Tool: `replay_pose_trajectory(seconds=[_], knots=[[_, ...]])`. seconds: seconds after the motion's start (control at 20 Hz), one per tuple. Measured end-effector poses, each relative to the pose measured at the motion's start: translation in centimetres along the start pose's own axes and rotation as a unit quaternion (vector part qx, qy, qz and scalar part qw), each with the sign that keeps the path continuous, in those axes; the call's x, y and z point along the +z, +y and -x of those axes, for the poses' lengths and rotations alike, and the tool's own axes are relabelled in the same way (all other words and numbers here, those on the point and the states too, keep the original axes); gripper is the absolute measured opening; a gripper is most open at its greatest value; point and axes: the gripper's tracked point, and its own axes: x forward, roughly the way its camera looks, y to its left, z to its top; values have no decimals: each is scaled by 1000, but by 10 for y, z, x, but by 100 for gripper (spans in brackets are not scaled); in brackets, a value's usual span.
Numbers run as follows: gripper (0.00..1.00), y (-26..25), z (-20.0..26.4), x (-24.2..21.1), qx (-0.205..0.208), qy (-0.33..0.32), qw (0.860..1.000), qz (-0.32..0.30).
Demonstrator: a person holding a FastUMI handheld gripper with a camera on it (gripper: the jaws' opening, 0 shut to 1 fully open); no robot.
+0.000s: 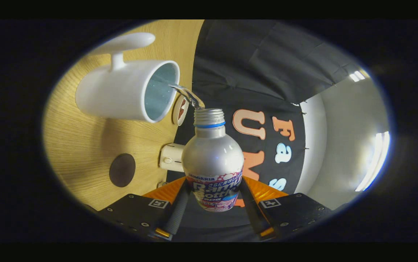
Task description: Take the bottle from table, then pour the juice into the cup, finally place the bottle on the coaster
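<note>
- hand-held gripper [213,196] clamped on bottle [213,160], both fingers pressing its sides
- bottle tipped, liquid stream [187,95] entering white cup [128,91]
- dark coaster [122,170] on wooden surface [81,145], apart from cup

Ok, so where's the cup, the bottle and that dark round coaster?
White cup [121,92]: gripper view, on its outer side wall.
Silver bottle [212,156]: gripper view, on its bare shoulder, held between the tongs [214,198].
Dark coaster [122,170]: gripper view, on its middle.

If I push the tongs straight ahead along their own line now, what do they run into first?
The tongs are shut on the bottle, so it leads. Its open mouth points just past the cup rim, where liquid streams in. Beyond that lies the black cloth wall; that probably comes first, though depth is unclear.
</note>
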Motion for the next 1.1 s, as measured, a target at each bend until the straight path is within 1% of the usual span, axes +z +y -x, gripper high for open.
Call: replay_pose_trajectory(seconds=[0.35,1.1], knots=[[76,-3,-3,-6,0,-7,1000,19],[75,-29,-4,-11,-26,-15,998,54]])
